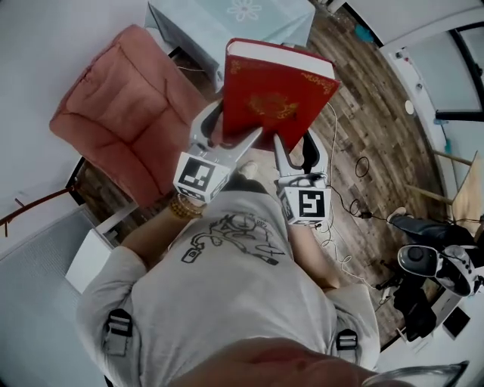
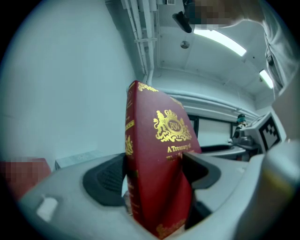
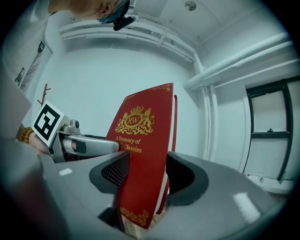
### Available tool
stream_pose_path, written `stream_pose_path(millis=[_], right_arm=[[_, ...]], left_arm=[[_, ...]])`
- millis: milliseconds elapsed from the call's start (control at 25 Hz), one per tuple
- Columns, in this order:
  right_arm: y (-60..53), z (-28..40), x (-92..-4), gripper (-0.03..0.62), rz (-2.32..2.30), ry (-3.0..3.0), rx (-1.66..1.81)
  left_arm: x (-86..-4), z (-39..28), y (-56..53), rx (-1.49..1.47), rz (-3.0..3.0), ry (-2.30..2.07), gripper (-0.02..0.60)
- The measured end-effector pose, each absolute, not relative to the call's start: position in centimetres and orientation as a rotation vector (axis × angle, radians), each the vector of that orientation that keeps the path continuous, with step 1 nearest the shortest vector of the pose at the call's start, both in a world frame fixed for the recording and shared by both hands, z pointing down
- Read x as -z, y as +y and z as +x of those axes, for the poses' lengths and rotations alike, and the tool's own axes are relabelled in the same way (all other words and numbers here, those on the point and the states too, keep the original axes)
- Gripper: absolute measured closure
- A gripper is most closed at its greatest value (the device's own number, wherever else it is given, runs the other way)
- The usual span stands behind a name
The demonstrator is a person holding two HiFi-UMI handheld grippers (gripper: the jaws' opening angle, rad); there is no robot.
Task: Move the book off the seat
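Book (image 1: 276, 91), a red hardback with a gilt crest, hangs in the air in front of my chest. It is clear of the pink seat (image 1: 125, 113) to its left, above the wooden floor (image 1: 370, 128), and rests on nothing but my tools. My left gripper (image 1: 234, 125) is clamped on the left end of its bottom edge and my right gripper (image 1: 296, 147) on the right end, each pair of jaws pressed against the covers with the pages between. Both grip only the bottom of a tall, heavy-looking volume, and that is where I judge the risk to lie. Most of the weight stands above the pads, so a fast swing or uneven tilt of my wrists could make the book pivot in the jaws or slide out, onto the floor or back onto the seat. In the right gripper view the covers look slightly splayed, so the pads may be squeezing loose leaves and the hold could creep. If my hands drift apart or twist against each other, I could strain the binding. A pale table (image 1: 189, 19) shows past the book's top edge, and a careless push forward might knock against it. To my right, cables (image 1: 344, 204) trail over the floor, and I could trip on them.
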State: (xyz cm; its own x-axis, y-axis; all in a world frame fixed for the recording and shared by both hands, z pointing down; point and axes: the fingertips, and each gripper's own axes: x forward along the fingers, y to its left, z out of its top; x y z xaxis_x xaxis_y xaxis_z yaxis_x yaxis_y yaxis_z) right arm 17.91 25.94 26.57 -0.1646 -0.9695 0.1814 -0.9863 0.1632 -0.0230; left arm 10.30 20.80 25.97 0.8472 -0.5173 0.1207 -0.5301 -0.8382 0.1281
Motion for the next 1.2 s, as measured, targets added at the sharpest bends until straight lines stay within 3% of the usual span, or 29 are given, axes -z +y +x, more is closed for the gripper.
stream_pose_path(millis=[440,1200], right_arm=[[26.1,28.6,-27.3,0.347,2.036,-2.227,-0.213],[19.3,35.6,-29.6,0.347,2.061,-2.193,-0.231]], left_arm=[[-26.7,21.5,20.3,-0.148,2.891,-0.688,0.216],[-28.9,28.6,13.3,-0.134,2.875,-0.658,0.216]])
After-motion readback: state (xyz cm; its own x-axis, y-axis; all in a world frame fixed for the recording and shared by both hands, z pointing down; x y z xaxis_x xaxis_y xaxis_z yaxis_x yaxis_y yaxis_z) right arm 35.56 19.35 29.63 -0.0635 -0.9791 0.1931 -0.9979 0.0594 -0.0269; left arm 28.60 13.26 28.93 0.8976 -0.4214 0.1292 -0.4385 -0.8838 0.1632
